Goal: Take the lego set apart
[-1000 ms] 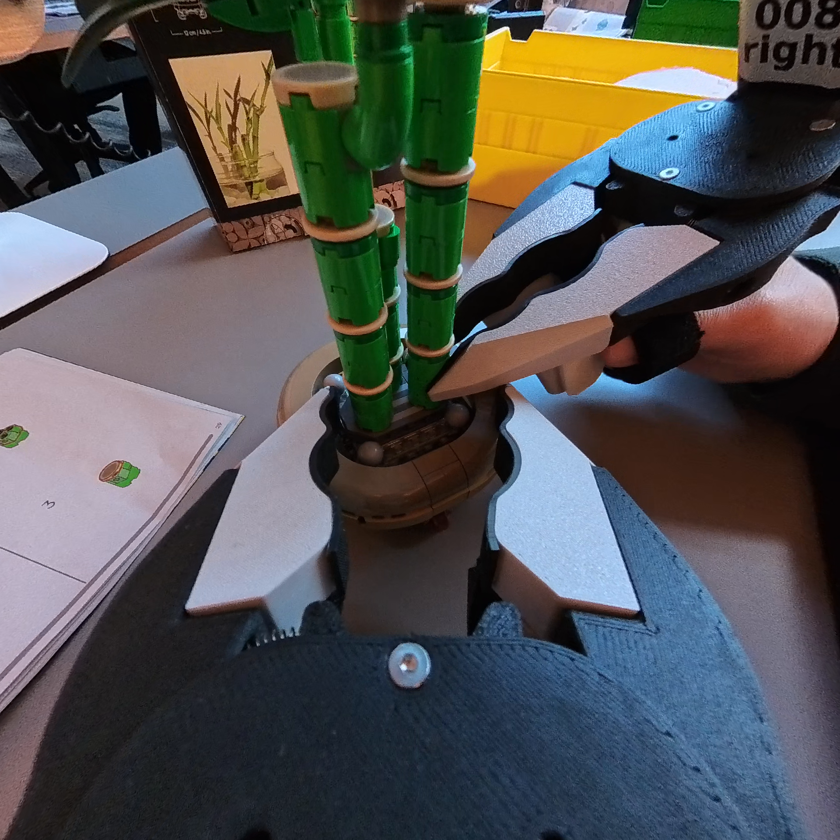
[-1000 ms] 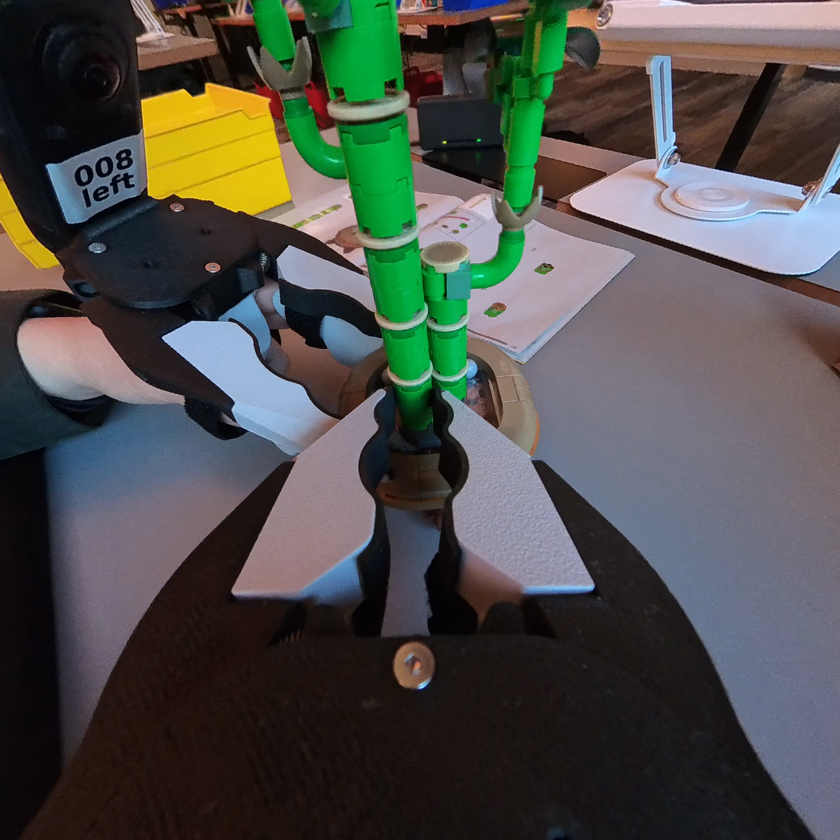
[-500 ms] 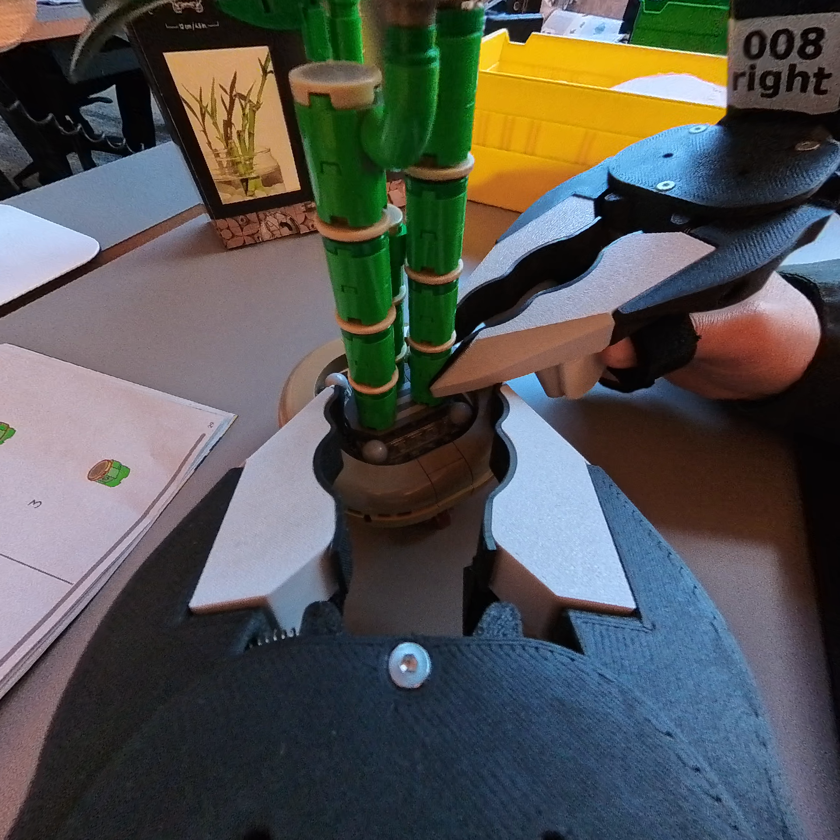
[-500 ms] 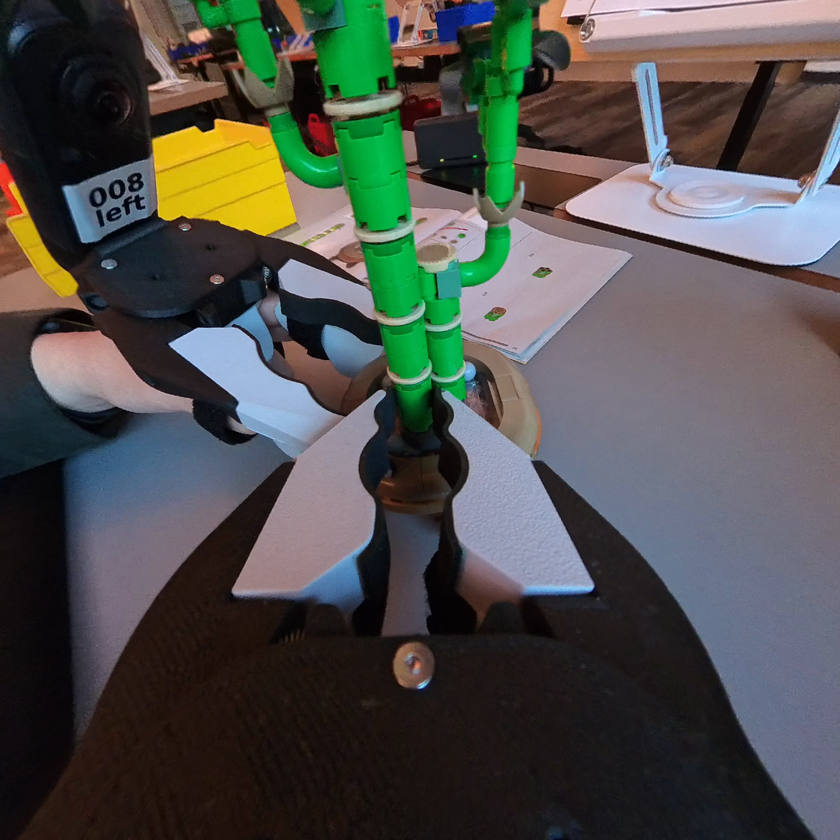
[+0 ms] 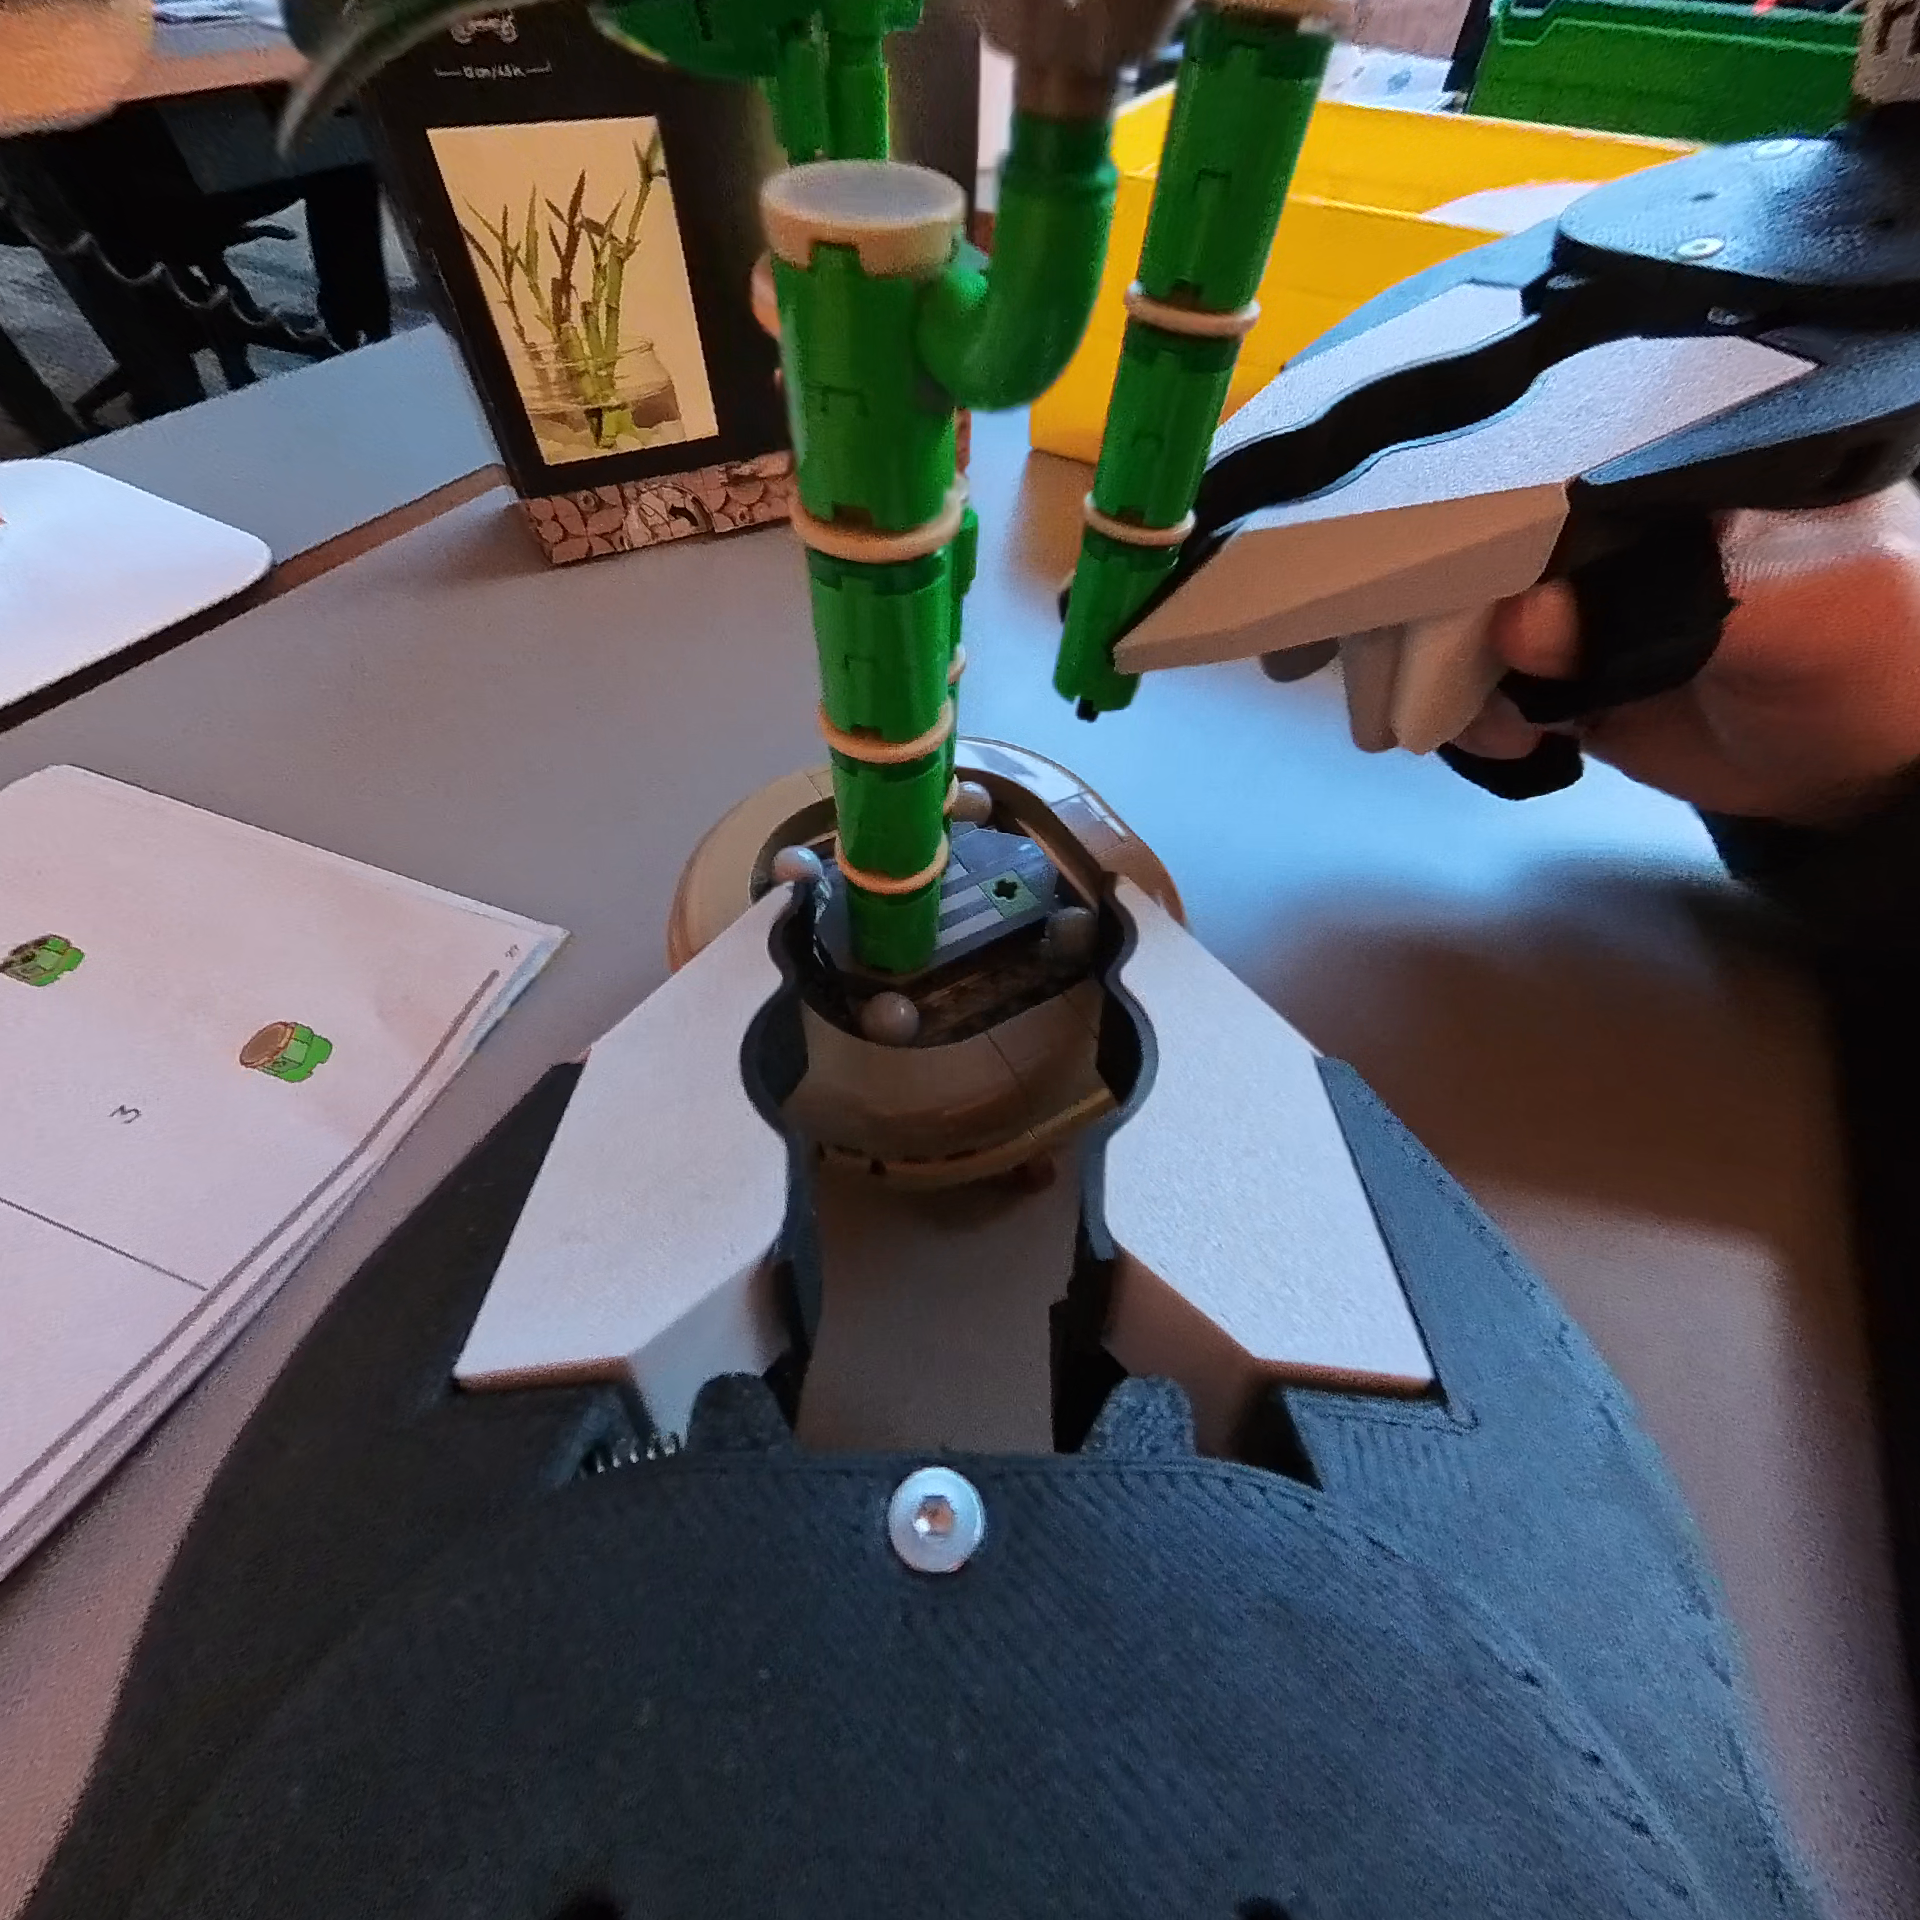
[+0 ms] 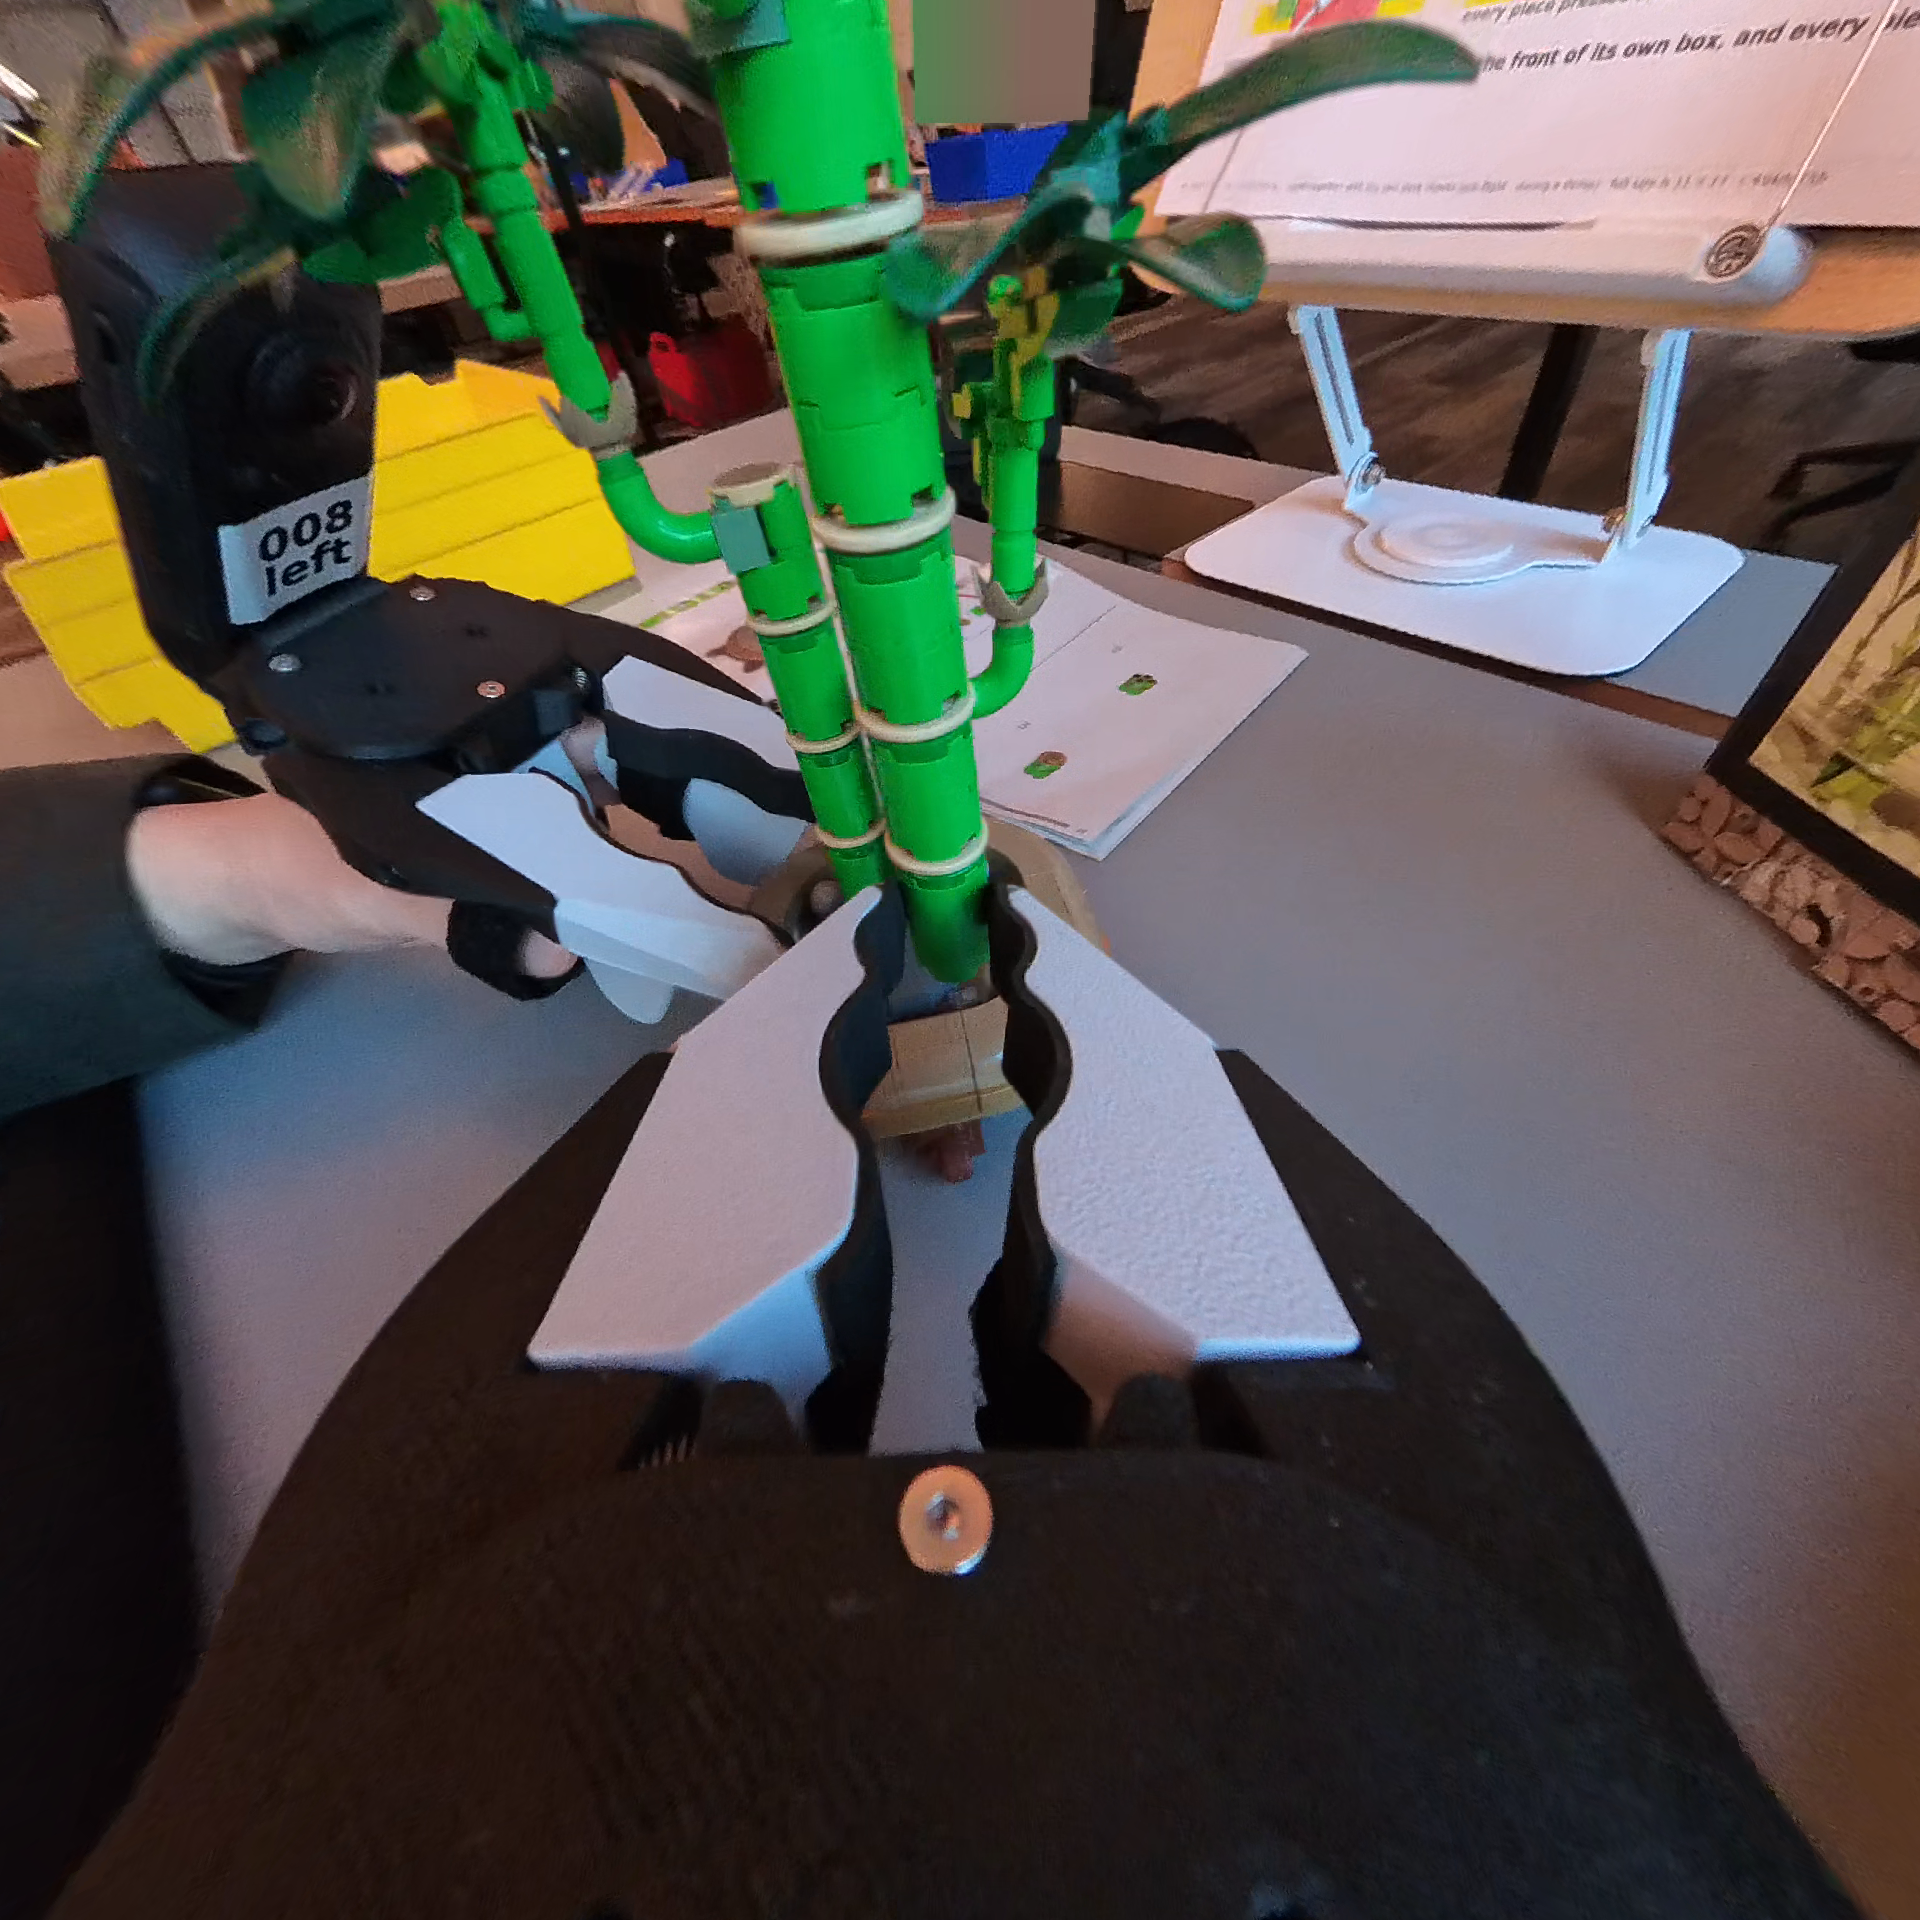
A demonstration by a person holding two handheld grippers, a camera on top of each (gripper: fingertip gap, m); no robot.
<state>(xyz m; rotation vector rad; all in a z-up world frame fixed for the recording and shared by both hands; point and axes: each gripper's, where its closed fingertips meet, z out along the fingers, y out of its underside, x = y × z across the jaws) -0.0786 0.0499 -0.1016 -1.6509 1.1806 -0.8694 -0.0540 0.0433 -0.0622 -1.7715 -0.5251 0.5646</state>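
The lego set is a green bamboo plant in a tan round pot (image 5: pixel 940 1091). My left gripper (image 5: pixel 945 935) is shut on the pot and holds it on the table. A thick green stalk (image 5: pixel 883 623) with a curved side branch still stands in the pot. My right gripper (image 6: pixel 940 914) is shut on the bottom of a second tall green stalk (image 6: pixel 904 623). In the left wrist view that stalk (image 5: pixel 1164 416) hangs free of the pot, up and to the right. Dark green leaves (image 6: pixel 1195 114) top the stalks.
An instruction booklet (image 5: pixel 156 1091) lies left of the pot. The set's black box (image 5: pixel 582 312) stands behind, with a yellow bin (image 5: pixel 1351 208) to its right. A white stand (image 6: pixel 1475 561) sits at the table's far edge in the right wrist view. Spacing between my two grippers at the tips: around 5 centimeters.
My right gripper has pulled the tall stalk up and out of the pot and moved it to the right. My left gripper has kept its hold on the pot.
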